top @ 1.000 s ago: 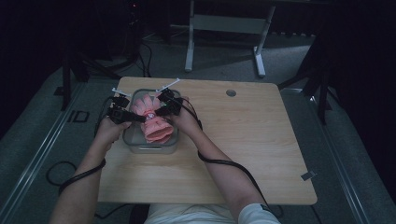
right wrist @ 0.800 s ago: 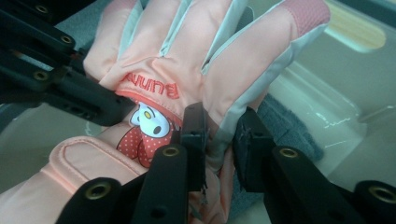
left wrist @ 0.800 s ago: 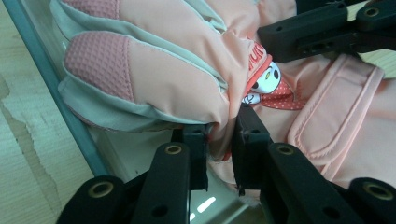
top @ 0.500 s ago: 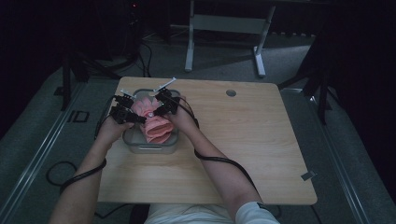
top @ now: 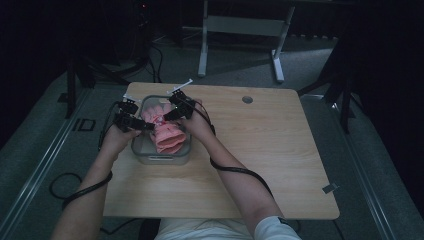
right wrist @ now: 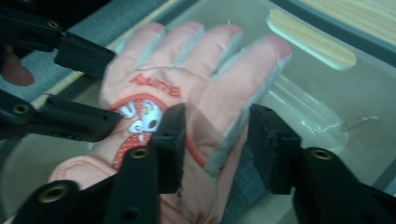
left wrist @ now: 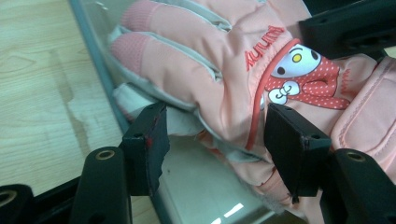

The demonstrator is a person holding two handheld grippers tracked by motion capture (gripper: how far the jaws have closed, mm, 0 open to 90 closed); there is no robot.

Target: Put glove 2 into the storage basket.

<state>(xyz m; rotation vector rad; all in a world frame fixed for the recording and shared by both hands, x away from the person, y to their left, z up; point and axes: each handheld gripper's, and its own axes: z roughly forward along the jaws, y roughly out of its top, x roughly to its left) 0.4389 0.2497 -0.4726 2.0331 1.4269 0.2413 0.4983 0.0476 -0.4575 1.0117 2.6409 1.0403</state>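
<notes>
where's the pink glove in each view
high view: glove lies in the clear box at the table's left, between both hand-held grippers.
left gripper view: glove fills the upper middle, its edge between the open jaws.
right gripper view: glove centre-left, fingers pointing up, its side between the open jaws.
shared landmark: the cartoon patch on the glove's back, also seen in the right gripper view.

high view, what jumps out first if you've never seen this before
A pink glove lying in a clear box at the table's left side catches the eye first. A cartoon patch with a bow sits on its back. The left claw and right claw flank it; their jaws have just been opening, with glove between them.
</notes>
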